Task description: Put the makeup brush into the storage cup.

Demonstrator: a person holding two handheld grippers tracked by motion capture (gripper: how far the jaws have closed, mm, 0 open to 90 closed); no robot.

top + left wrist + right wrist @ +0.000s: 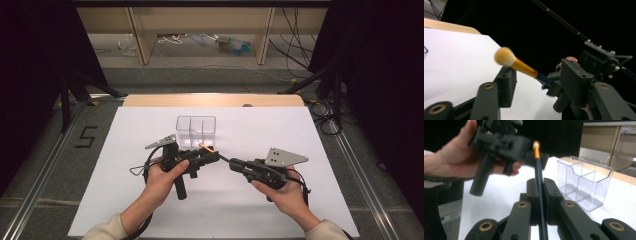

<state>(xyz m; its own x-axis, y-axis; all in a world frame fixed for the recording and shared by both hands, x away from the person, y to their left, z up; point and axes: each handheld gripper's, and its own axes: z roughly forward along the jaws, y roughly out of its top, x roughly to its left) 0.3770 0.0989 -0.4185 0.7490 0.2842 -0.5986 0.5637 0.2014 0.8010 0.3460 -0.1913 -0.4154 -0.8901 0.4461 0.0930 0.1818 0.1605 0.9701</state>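
Observation:
A makeup brush (206, 148) with a dark blue handle, gold ferrule and pale bristles (504, 56) is held level above the white sheet. My right gripper (541, 187) is shut on its handle (539, 173), the bristle end pointing away toward the left hand. My left gripper (540, 80) stands open around the ferrule end, its jaws either side of the brush and apart from it. In the high view the left gripper (212, 155) and right gripper (234, 162) meet nose to nose in front of a clear plastic box (196, 131) with compartments.
The clear box (584, 185) stands upright and holds nothing. A white sheet (150, 200) covers the table, with a wooden edge (215, 100) at the far side. Black curtains and stand legs flank the table.

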